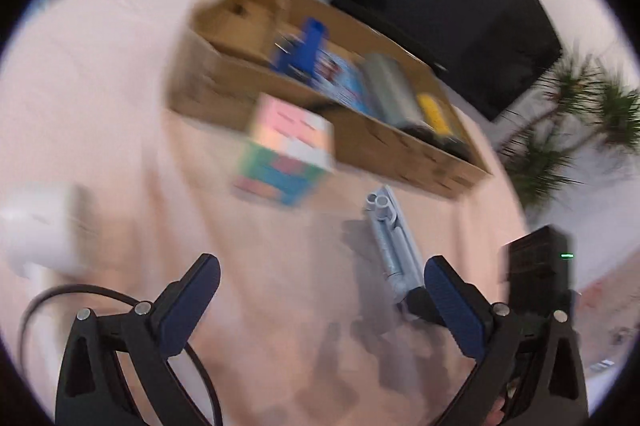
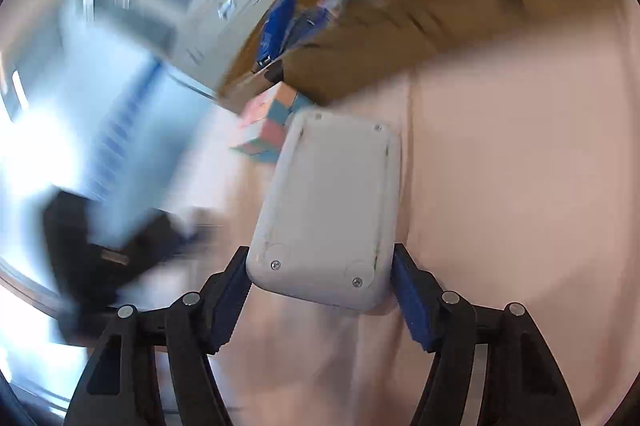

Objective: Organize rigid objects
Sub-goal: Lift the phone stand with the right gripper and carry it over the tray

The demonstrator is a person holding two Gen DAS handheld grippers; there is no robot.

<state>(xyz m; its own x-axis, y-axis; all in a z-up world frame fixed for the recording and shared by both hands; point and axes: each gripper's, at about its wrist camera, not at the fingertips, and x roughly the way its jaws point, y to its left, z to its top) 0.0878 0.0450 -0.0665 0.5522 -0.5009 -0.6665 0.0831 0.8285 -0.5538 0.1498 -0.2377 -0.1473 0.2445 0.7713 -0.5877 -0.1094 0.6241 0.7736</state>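
One cardboard box (image 1: pixel 400 146) holds a blue block (image 1: pixel 308 42), a grey roll (image 1: pixel 392 90) and a yellow piece (image 1: pixel 434 112). Beside the box stands one pastel cube (image 1: pixel 288 154). The left gripper (image 1: pixel 320 290) is spread wide and empty; the right gripper (image 2: pixel 320 276) pinches one white case (image 2: pixel 332 206).

Counter (image 1: pixel 120 106) covered in pale pink cloth, matt, faint creases. Box (image 1: pixel 360 142) is plain brown corrugated cardboard, dull. White device (image 2: pixel 332 210) in the right gripper (image 2: pixel 320 290): smooth light-grey plastic shell, slight satin sheen, small bright metal screws at the corners. Both grippers: matt black plastic arms, silvery metal pivot pins, blue ribbed rubbery-looking pads (image 1: pixel 452 310). Left gripper (image 1: pixel 320 298) same build. Grey tool (image 1: pixel 390 242) on the cloth looks like matt plastic with a ribbed section. Cube (image 1: pixel 288 154): pastel panels, too blurred to judge finish. Dark screen (image 1: pixel 460 6): glossy, reflects ceiling lights.
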